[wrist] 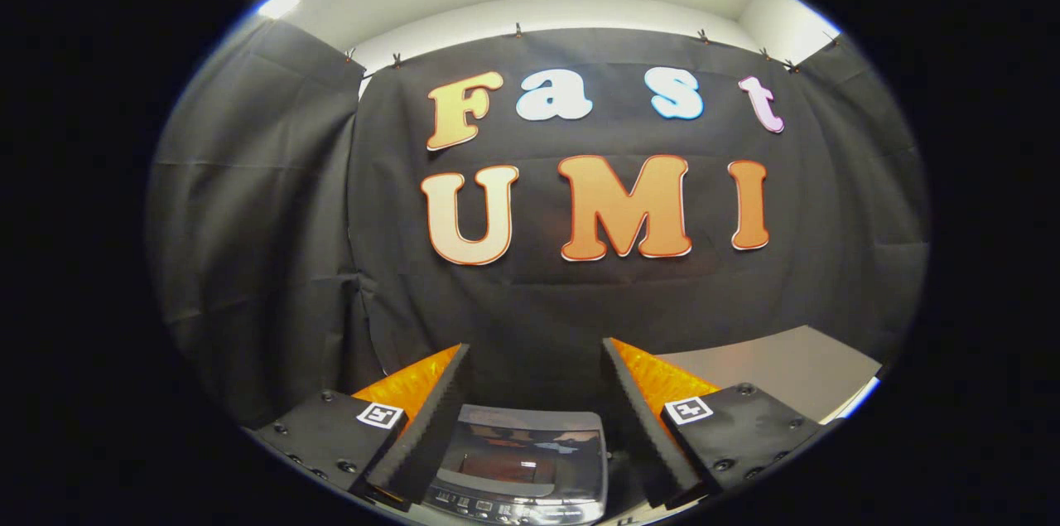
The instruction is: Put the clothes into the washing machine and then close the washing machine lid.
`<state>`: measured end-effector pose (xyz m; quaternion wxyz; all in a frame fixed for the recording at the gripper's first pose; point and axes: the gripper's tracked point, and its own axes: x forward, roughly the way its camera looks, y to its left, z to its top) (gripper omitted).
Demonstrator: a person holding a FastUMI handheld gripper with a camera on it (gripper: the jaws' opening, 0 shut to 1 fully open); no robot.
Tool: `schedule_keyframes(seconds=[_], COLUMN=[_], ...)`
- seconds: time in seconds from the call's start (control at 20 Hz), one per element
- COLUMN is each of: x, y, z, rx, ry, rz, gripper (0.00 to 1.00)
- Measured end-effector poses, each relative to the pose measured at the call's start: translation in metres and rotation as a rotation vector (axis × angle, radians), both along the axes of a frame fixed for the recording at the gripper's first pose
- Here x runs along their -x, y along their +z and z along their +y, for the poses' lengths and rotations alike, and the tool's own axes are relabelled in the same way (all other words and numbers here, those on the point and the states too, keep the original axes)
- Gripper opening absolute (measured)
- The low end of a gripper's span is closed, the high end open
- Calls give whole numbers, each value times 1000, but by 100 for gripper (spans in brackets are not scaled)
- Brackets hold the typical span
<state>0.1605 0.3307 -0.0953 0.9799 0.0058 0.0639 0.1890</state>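
A small grey washing machine (pixel 520 460) sits low between my two fingers, seen from above and in front. Its glossy lid lies flat and shut, with a row of buttons along the near edge. My gripper (pixel 537 352) is open, its orange-and-black fingers (pixel 431 393) spread wide on either side of the machine and holding nothing. The fingers hang above the machine and point at the black cloth wall beyond it. No clothes are in sight.
A pale table surface (pixel 778 369) stretches to the right of the right finger, up to the black cloth wall. The cloth wall (pixel 273 261) closes the booth behind and to the left of the machine.
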Motion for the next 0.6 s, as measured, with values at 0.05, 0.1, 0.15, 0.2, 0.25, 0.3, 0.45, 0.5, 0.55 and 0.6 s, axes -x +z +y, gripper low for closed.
schedule_keyframes(seconds=[0.05,0.1,0.15,0.2,0.25,0.3,0.45,0.5,0.55,0.6], x=[8,16,23,31,39,47,66,74,79,84], y=[7,16,23,28,32,37,43,44,43,42], z=[-14,-28,-42,-56,-69,-80,-124,-136,-147,-159], rx=[6,10,12,8,2,-3,-3,-4,-4,-10], ry=[-4,-13,-21,-29,-36,-38,-64,-70,-81,-89], rz=[-11,-22,-29,-33,-35,-38,-55,-60,-60,-59], gripper=[99,99,99,99,99,99,99,99,99,99])
